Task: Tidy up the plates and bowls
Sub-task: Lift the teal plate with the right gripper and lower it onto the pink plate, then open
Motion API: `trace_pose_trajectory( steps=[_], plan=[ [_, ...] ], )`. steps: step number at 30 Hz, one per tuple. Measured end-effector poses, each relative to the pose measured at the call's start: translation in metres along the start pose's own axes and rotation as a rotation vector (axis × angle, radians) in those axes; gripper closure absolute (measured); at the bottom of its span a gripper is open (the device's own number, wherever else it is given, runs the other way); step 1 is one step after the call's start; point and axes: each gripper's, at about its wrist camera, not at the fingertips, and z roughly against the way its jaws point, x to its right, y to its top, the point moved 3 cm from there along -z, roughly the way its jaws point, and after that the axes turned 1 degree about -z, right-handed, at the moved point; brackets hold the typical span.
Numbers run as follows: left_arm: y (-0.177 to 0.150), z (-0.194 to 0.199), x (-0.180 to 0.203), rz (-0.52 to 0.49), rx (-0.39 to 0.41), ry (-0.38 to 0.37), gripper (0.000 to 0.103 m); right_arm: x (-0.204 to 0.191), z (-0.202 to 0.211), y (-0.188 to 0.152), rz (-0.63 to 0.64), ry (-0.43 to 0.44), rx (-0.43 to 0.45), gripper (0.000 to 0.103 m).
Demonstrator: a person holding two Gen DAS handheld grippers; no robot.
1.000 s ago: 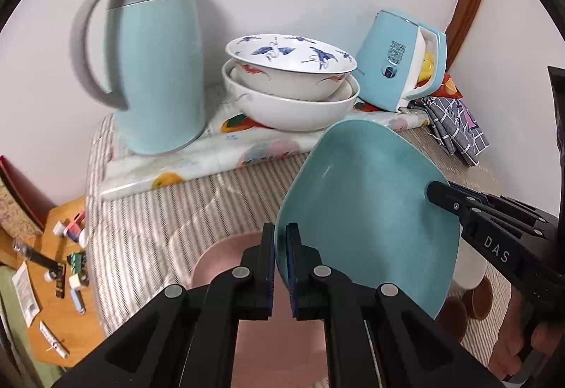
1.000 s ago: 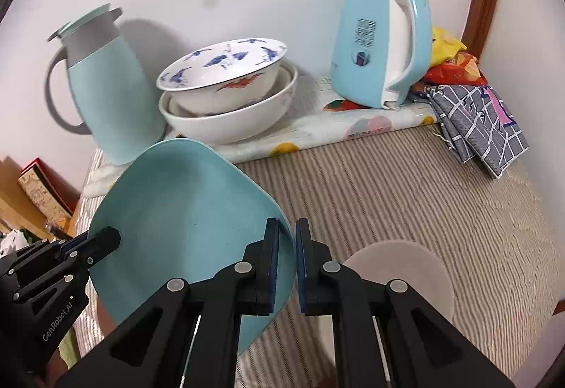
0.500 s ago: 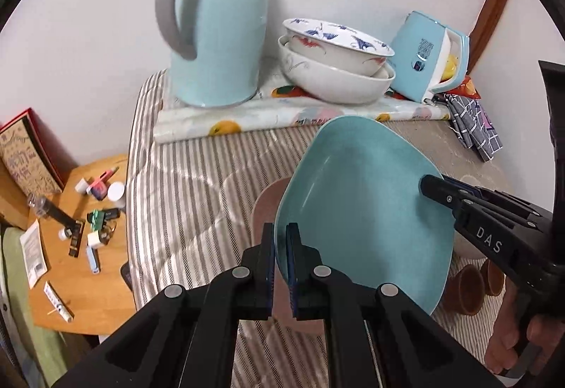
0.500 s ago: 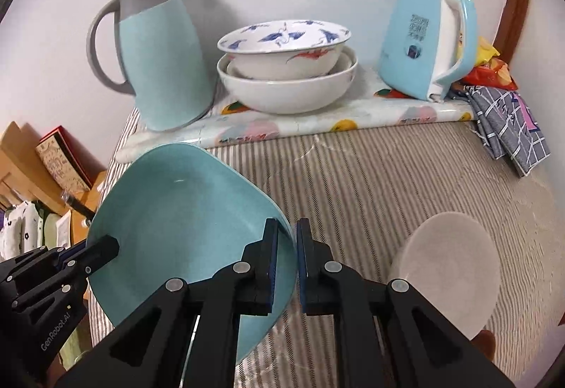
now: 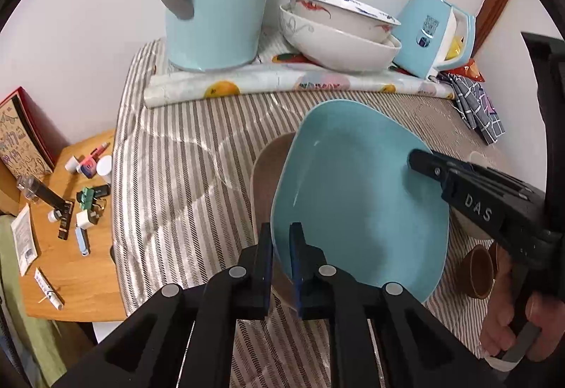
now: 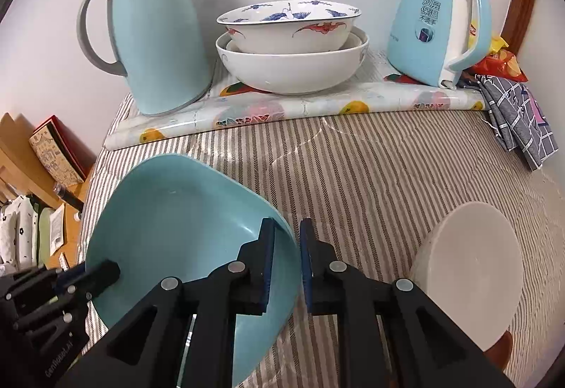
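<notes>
A teal, rounded-square plate lies tilted over a brownish plate on the striped tablecloth. My left gripper straddles the teal plate's near rim. Its jaws are opening, and the pads stand slightly off the rim. My right gripper straddles the opposite rim. Its jaws are opening too, with a gap beside the rim. Each gripper shows in the other's view, the right gripper and the left gripper. Two stacked bowls stand at the back.
A teal thermos jug and a teal kettle flank the bowls on a fruit-print mat. A white round dish and small brown cups sit at the right. A folded checked cloth lies far right, and a cluttered wooden side table stands left.
Both grippers sank and carried the teal plate down over the brownish plate. The gap between each gripper's fingers has widened around the rim.
</notes>
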Motion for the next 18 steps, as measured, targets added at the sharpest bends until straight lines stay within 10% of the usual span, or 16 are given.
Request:
trace_pose_trajectory(
  steps=[18],
  plan=[
    [-0.014,0.016,0.010,-0.031,0.004,0.008,0.069,0.020,0.037,-0.019,-0.046,-0.051,0.060,0.074]
  ],
)
